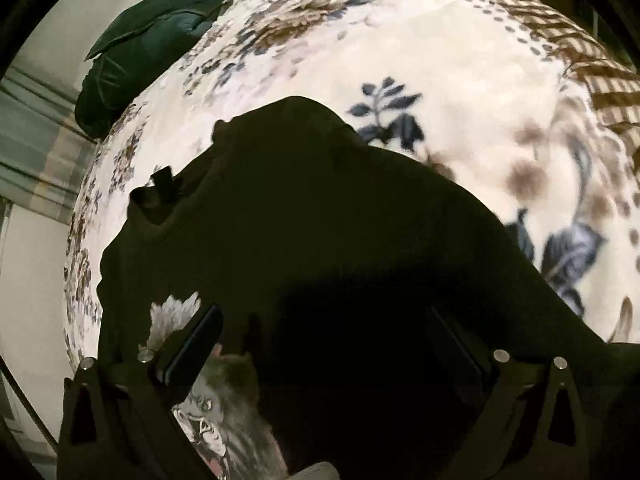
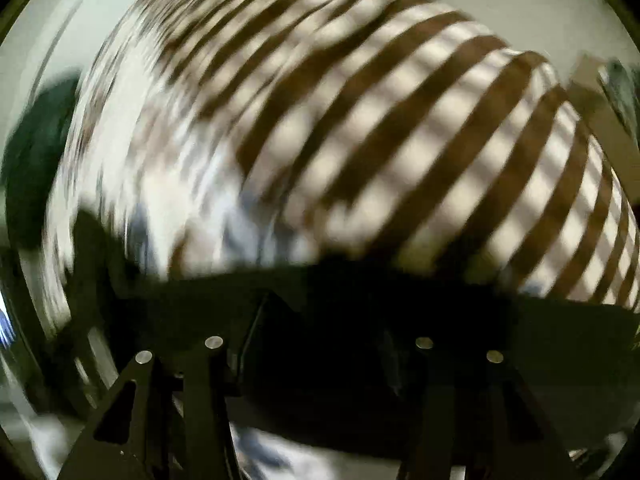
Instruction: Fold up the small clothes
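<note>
A black T-shirt [image 1: 320, 220] lies spread on a cream floral blanket [image 1: 440, 60]. A printed animal picture [image 1: 216, 408] shows at its near left. My left gripper [image 1: 326, 340] hovers just over the shirt with its jaws wide apart, and nothing is pinched between them. The right wrist view is smeared by motion. There the black shirt [image 2: 440, 292] crosses the lower frame over the blanket's brown-striped border [image 2: 400, 120]. My right gripper [image 2: 324, 332] stands about half open with dark cloth between its fingers. I see no pinch, though the darkness hides the pads.
A dark green cushion [image 1: 152, 40] rests at the blanket's far left edge, seen as a green blur [image 2: 36, 140] in the right wrist view. Pale floor and a striped mat [image 1: 36, 152] lie beyond the blanket on the left. The brown striped border [image 1: 580, 60] runs along the far right.
</note>
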`<state>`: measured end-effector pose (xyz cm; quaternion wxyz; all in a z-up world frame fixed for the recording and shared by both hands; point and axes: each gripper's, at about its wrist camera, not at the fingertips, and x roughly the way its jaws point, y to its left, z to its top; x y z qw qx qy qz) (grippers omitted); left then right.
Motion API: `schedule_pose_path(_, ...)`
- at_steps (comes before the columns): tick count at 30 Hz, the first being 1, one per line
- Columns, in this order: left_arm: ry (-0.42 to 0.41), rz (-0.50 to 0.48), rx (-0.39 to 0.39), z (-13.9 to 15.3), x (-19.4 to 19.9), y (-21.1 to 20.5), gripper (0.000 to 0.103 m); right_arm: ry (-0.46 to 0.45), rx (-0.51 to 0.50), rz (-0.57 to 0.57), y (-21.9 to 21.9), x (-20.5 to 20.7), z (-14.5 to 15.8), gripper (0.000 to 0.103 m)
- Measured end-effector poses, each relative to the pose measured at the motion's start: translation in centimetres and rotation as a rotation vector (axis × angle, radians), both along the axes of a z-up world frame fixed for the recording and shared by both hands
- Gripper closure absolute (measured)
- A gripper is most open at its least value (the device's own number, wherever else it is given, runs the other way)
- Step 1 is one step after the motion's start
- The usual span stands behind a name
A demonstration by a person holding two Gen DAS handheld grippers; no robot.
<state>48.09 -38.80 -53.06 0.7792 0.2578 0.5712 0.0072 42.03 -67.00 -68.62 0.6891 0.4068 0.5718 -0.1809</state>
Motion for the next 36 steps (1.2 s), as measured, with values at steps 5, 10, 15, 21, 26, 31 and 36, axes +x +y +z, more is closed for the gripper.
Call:
schedule_pose_path(5,0.014,0.016,-0.038,0.6,0.2,-0.1,0.0,-0.021,0.0,-0.142,-4.1,-2.2,0.7,0.052)
schedule_pose_path(10,-0.009,-0.042,-0.09,1.2,-0.2,-3.1,0.0,-0.071,0.018,-0.28,-6.3,-11.4,4.3,0.039)
schedule_pose_path(15,0.002,-0.064,-0.02,-2.5,1.3,-5.7,0.0,-0.043,0.003,-0.463,-5.7,-22.8,7.0,0.033)
schedule_pose_path(21,0.002,-0.018,-0.087,1.3,0.9,-3.9,0.0,-0.114,0.122,-0.634,-5.2,-28.3,2.7,0.033)
schedule_pose_path(26,-0.034,0.024,-0.11,5.0,-1.7,-0.7,0.0,-0.231,0.201,-0.787,-4.9,-30.8,-1.0,0.033)
schedule_pose_path(31,-0.017,0.107,-0.091,5.5,-4.8,3.4,0.0,-0.345,0.033,-0.868,-5.1,-31.5,0.4,0.053)
schedule_pose_path(36,0.045,0.19,-0.048,2.8,-6.8,6.4,0.0,-0.434,0.083,-0.88,-6.3,-31.3,-1.7,0.035)
